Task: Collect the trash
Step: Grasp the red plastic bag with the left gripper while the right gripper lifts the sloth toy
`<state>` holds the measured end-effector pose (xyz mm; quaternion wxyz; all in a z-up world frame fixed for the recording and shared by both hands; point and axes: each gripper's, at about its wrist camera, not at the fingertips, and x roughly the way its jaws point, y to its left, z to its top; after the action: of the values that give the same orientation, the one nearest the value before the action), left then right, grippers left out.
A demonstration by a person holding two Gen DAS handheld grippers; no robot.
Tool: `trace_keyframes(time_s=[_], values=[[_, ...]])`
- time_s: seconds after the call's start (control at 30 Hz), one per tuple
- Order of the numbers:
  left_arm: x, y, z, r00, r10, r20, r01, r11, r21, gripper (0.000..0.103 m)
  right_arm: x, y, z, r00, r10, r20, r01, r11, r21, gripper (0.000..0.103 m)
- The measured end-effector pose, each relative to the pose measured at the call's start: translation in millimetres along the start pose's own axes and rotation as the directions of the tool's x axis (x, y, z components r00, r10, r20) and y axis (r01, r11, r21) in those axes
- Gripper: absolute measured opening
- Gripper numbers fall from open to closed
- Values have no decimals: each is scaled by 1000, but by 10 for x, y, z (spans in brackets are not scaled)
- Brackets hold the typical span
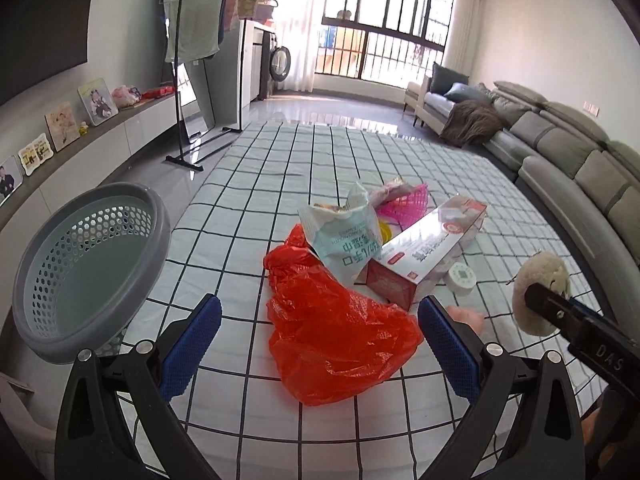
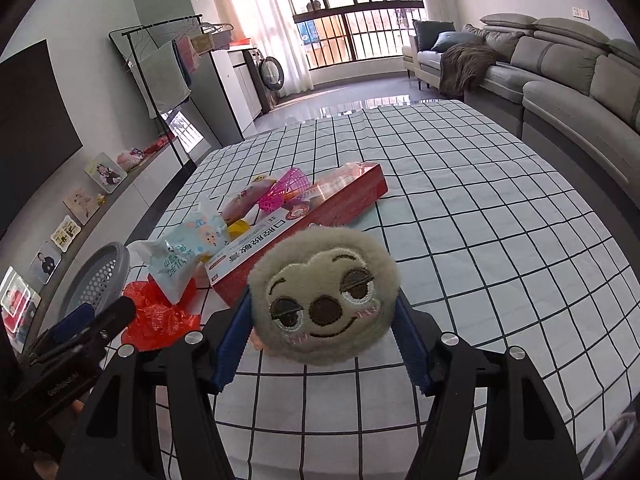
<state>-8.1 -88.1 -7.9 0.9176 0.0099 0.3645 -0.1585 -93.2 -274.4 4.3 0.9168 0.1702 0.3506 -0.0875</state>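
A crumpled red plastic bag (image 1: 336, 328) lies on the checked sheet just ahead of my left gripper (image 1: 320, 340), which is open and empty, its blue pads either side of the bag. Behind the bag lie a pale blue wipes packet (image 1: 344, 240), a long red box (image 1: 424, 252), a pink mesh item (image 1: 404, 204) and a small white round tin (image 1: 460, 276). My right gripper (image 2: 324, 320) is shut on a grey plush sloth face (image 2: 324, 296), held above the sheet; it also shows at the right of the left wrist view (image 1: 540, 292).
A grey perforated basket (image 1: 92, 272) stands at the left edge of the sheet, also visible in the right wrist view (image 2: 100, 276). A grey sofa (image 1: 568, 152) runs along the right. A clothes rack (image 1: 200, 60) and a shelf with photos (image 1: 60, 128) stand to the left.
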Motion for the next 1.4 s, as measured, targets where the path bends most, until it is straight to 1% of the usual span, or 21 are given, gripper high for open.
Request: trace_keyframes(time_s=[0.1,0.17,0.23,0.27,0.33,0.37,0.4,0.43,0.5,0.57,0.7,0.77,0.87,1.03,1.13,1.23,1.4], values=[[213,-63,-51,997,19,-81,-17,1000,26,96,-23,9,-10,1000,10,2,-10,1000,-3,64],[310,-37,-74,993,23,-120,-21,1000,18,94,-38,10,-11,1000,13,6,-13,1000,-5,64],[367,14,-87,989,16,-144,-16,1000,6,71,-44,18,-11,1000,18,8,-18,1000,-4,64],[396,34,-91,988,11,-157,-11,1000,2,66,-48,18,-14,1000,20,8,-20,1000,-3,64],[439,68,-111,985,10,-174,-11,1000,-4,44,-44,19,-4,1000,25,7,-25,1000,-2,64],[445,87,-118,984,6,-179,-7,1000,-8,37,-47,33,-9,1000,28,7,-28,1000,-4,64],[437,97,-120,984,-1,-180,-1,1000,-11,26,-51,46,-11,999,31,7,-31,1000,-6,64],[416,109,-120,985,0,-174,-1,1000,-9,21,-55,60,-11,999,33,8,-33,999,-9,64],[337,125,-115,988,11,-153,-11,1000,6,17,-67,84,-13,999,39,10,-39,999,-15,64],[223,156,-109,991,19,-131,-16,1000,18,15,-84,115,-21,999,45,12,-45,999,-20,64],[-35,244,-72,996,43,-78,-40,999,34,15,-115,204,-37,998,57,11,-56,998,-33,64],[-179,281,-45,997,68,-46,-66,996,54,15,-129,251,-46,998,63,11,-62,997,-43,64],[-374,368,-10,998,65,-4,-64,996,59,15,-152,351,-53,997,72,11,-71,996,-56,64],[-593,520,25,996,89,25,-90,994,62,15,-212,615,-29,994,105,12,-104,990,-95,64],[-694,730,33,993,116,29,-118,992,50,15,-231,863,11,990,144,11,-141,981,-131,64],[-802,1014,19,985,167,37,-168,985,27,15,-201,1189,70,979,203,0,-200,964,-174,64],[-935,1598,26,966,257,26,-256,966,-39,15,-31,1952,144,952,300,-55,-303,913,-274,64]])
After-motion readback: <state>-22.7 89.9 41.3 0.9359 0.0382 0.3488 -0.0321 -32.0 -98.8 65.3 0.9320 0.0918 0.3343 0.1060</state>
